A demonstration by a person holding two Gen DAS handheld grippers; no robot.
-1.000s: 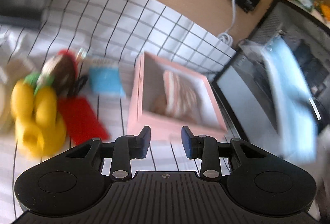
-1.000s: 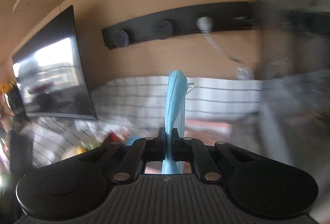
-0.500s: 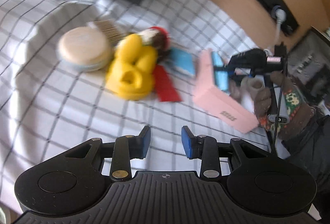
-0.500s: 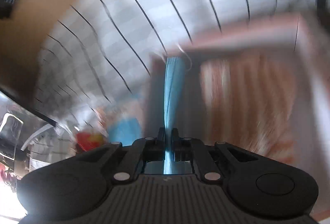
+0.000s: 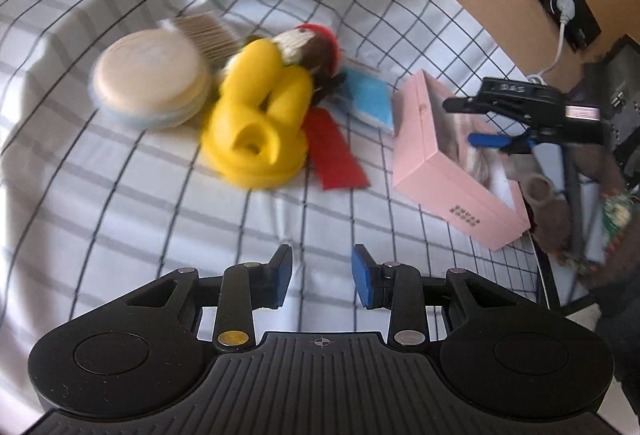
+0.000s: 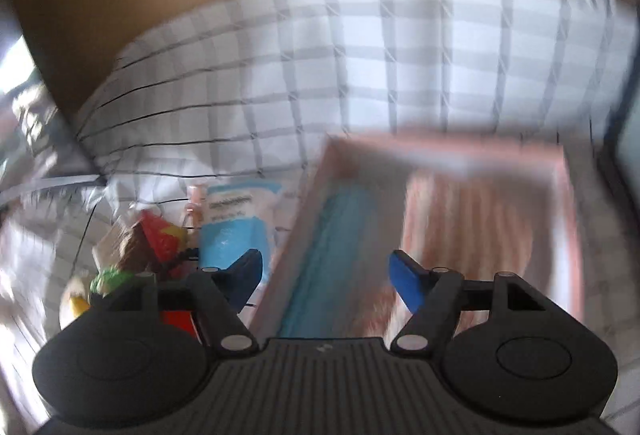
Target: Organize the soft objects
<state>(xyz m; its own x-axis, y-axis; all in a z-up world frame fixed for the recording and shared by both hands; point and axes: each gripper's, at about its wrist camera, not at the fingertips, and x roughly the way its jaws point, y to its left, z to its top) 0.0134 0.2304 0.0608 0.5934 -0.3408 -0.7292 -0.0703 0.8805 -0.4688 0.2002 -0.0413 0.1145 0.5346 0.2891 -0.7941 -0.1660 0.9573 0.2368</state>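
Right gripper (image 6: 324,279) jaws opening above the pink box (image 6: 440,159), mask (image 6: 332,251) freed inside; its springy folds may flop over the rim.

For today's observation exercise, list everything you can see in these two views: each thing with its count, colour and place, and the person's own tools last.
Pink box: one, on the checked cloth, open.
Face mask: one, light blue, inside the box, left side.
Striped cloth: one, pink and white, inside the box, right side.
Yellow plush: one, left of the box.
Red piece: one, beside the plush.
Blue packet: one, behind the red piece.
Round cushion: one, cream, far left.
Left gripper: black, part open, holds nothing.
Right gripper: black, jaws opening over the box.
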